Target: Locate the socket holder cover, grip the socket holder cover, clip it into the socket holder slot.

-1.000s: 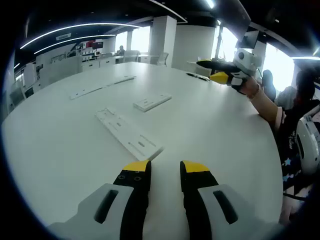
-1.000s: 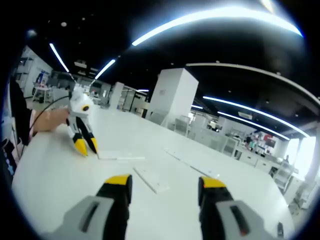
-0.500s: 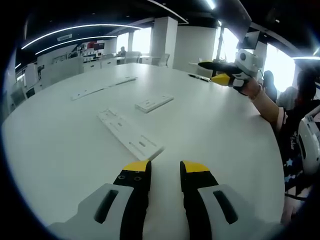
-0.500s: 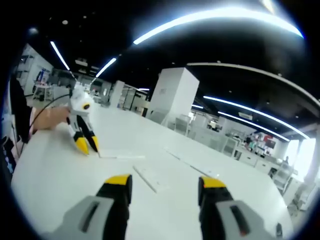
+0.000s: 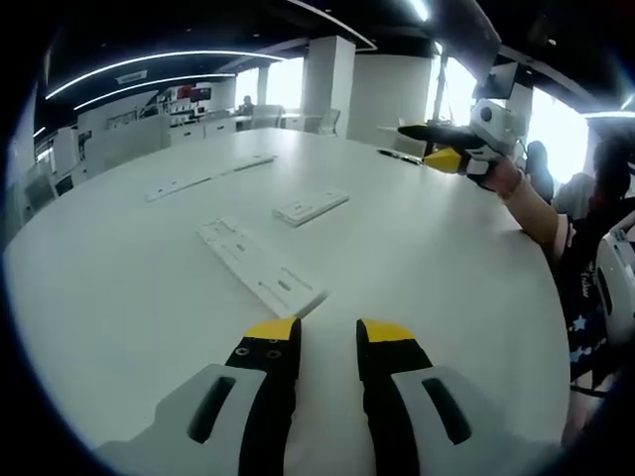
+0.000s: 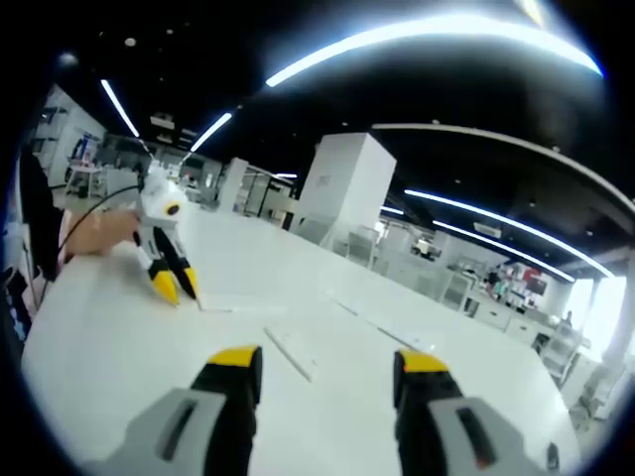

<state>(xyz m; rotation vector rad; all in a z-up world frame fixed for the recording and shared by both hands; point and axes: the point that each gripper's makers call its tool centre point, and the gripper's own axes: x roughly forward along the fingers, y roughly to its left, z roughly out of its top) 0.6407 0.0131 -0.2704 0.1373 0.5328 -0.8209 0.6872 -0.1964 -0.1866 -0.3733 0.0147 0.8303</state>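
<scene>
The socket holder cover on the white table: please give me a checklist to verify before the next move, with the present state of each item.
1. Left gripper empty, jaws apart: ok.
2. Right gripper empty, jaws wide apart: ok.
3. Long white plate lies flat, just ahead of the left gripper, nothing on it: ok.
4. Short white plate lies apart from the long one, free to grip: ok.
5. Which plate is the cover and which has the slot: cannot tell.
6. Right gripper low enough to grip: not ok, it is held above the table.
</scene>
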